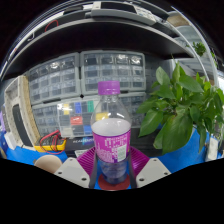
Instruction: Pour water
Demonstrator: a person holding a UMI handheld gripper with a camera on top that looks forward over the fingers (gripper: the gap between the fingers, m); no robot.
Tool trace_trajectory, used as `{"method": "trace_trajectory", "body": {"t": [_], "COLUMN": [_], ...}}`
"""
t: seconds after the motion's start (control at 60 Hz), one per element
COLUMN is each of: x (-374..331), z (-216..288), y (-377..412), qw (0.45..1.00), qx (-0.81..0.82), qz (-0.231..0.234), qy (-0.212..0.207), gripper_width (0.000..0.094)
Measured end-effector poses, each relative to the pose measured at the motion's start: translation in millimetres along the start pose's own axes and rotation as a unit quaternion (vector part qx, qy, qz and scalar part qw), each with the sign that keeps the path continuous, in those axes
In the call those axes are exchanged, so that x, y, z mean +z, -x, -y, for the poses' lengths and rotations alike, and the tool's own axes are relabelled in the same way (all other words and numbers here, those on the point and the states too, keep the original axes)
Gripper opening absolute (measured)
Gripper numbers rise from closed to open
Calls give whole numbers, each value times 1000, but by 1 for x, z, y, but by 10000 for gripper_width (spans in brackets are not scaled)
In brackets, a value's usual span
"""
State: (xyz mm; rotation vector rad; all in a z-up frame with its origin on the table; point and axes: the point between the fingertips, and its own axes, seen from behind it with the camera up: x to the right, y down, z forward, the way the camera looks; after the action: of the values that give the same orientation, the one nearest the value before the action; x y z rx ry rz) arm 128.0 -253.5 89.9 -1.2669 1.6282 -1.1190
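Clear plastic, ribbed and rounded: a water bottle (pixel 110 135) with a purple cap and pink label stands upright between the gripper (pixel 111 172) fingers, its base hidden. The pale fingers flank it closely, but I cannot tell whether they press on it. Behind are translucent drawer cabinets (pixel 80 75), and to one side a glossy leafy plant (pixel 178 105). The task looks to be at the grasping step; next comes a firm hold and a lift. No cup is visible.
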Motion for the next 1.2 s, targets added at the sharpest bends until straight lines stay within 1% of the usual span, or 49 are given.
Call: {"method": "trace_trajectory", "body": {"t": [0.05,0.067,0.083,0.1,0.117,0.233,0.383,0.483,0.6,0.717,0.883,0.983,1.1,1.2], "x": [-1,-2,-3,-5,-6,-27,-77,-109,-140,-162,-186,-197,-206,-210], "z": [0,0,-1,-2,-5,-24,-41,-37,-21,-7,11,15,13,13], "y": [-2,-3,-3,-4,-5,-1,16,23,43,56,78,84,97,102], "qw": [1000,1000,1000,1000,1000,999,996,995,993,991,991,991,989,989], "qx": [5,5,3,1,-1,-5,-15,-4,-3,-26,-28,-26,-25,-32], "qz": [-8,-10,-13,-15,-18,-5,30,37,65,74,95,95,107,108], "qy": [2,3,5,8,13,47,84,97,102,105,94,93,96,92], "gripper_width": [515,544,607,643,661,656,655,652,649,651,652,653,655,652]}}
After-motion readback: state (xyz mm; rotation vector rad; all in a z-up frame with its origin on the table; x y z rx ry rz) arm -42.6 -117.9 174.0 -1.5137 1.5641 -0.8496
